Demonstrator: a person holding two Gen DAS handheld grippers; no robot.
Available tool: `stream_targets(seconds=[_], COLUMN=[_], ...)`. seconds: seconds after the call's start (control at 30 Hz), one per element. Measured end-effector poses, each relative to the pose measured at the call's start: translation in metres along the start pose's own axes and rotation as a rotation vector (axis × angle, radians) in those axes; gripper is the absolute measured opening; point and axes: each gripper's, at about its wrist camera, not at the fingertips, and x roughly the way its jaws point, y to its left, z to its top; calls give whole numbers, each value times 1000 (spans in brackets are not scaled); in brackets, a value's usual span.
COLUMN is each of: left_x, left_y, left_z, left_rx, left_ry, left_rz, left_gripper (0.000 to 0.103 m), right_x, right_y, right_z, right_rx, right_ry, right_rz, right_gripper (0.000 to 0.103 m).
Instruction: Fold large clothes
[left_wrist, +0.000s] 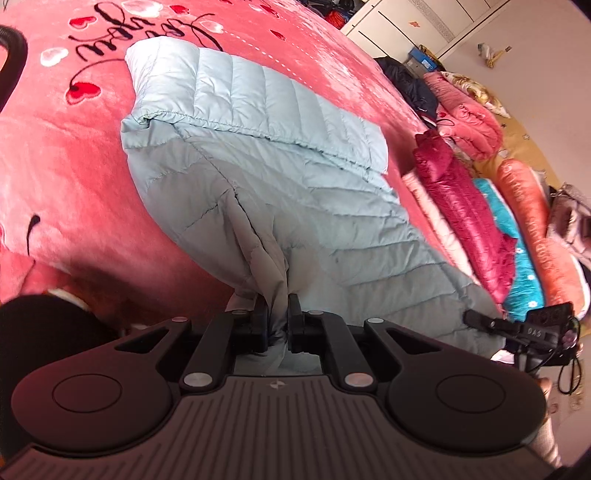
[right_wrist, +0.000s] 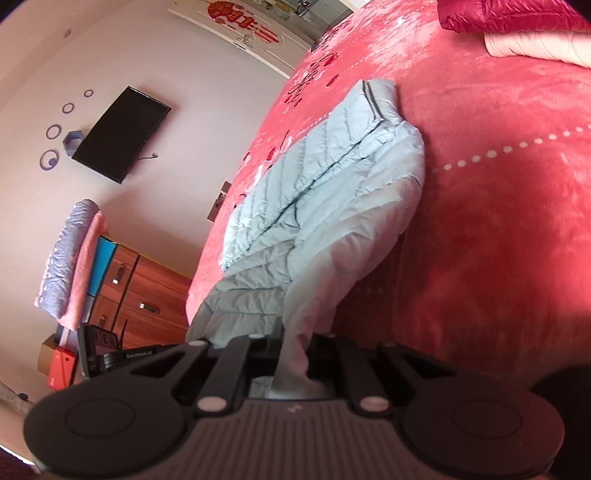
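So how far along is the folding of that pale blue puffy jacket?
Partly done. The pale blue jacket already looks narrowed, one side lying folded over its middle on the pink blanket. In hand: the left tool and the right tool are each clamped on the jacket's near edge. Left to do: probably carry that end over toward the collar end and flatten the bundle.
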Motion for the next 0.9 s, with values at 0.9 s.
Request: stream_targets(seconds=[0.9], left_x=[11], left_y=[99], left_z=[154], left_rx=[-661], left_ry=[-349], left_rz=[-115], left_gripper=[5], right_x=[66], right_y=[-23], right_z=[180], right_rx=[361], right_ry=[-305], right_rz=[167], right_gripper=[5])
